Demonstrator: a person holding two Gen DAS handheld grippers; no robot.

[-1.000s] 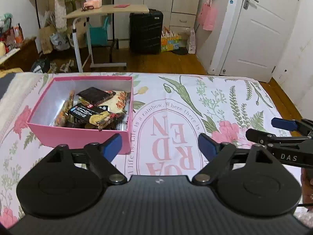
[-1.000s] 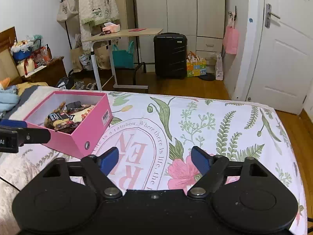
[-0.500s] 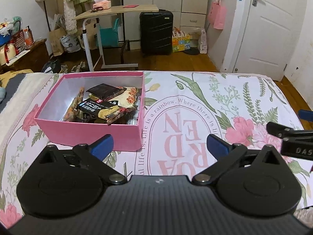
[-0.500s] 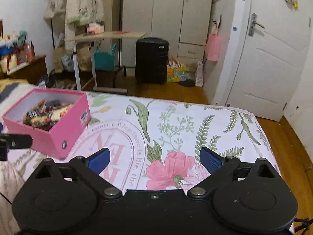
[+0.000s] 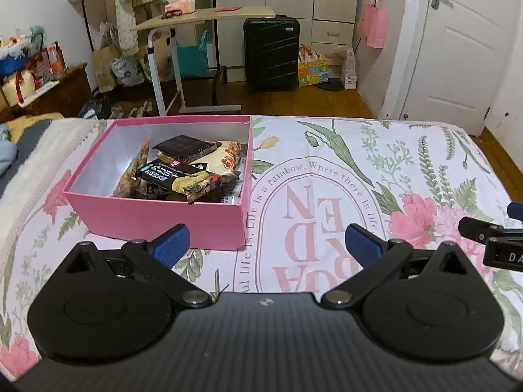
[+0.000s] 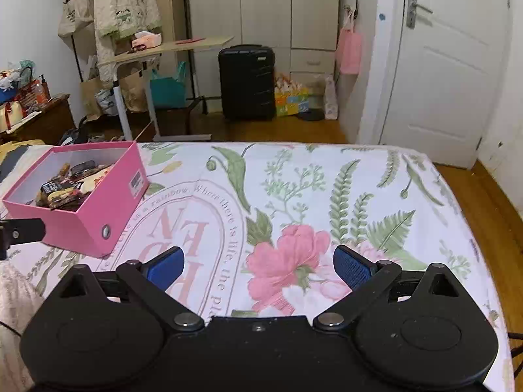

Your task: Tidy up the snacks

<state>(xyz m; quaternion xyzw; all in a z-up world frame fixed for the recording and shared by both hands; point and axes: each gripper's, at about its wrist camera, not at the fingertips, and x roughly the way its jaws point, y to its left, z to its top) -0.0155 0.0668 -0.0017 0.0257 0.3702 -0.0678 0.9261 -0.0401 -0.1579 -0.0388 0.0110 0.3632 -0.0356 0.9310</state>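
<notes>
A pink box (image 5: 157,225) sits on a bed covered by a floral sheet (image 5: 327,170), and everything here is placed against that box. It is open at the top, with pale inner walls, and the snacks (image 5: 183,176) lie piled inside it toward its right-hand side: a dark flat packet on top at the back, a black wrapper with white lettering in front of it, a cream and orange bag under them, and a long speckled bar leaning along the left of the heap. The left part of the box floor is bare. In the right wrist view the box (image 6: 108,202) shows a small label and a round metal eyelet on its side wall.

The left hand-held gripper (image 5: 266,240) hangs just in front of the box's near wall, tilted down toward the sheet. Its blue-padded fingers (image 5: 171,241) are spread as wide as they go, with nothing between them; the left pad overlaps the lower edge of the box in the view, but contact cannot be judged.

The right hand-held gripper (image 6: 256,266) is well to the right of the box, over a large pink flower printed on the sheet. Its jaws are likewise spread wide and hold nothing. Its tip also shows at the right edge of the left wrist view.

Beyond the box, past the foot of the bed, stand a rolling side table (image 5: 209,16), a black suitcase (image 5: 271,52) and a white door (image 5: 457,49) on a wooden floor.
</notes>
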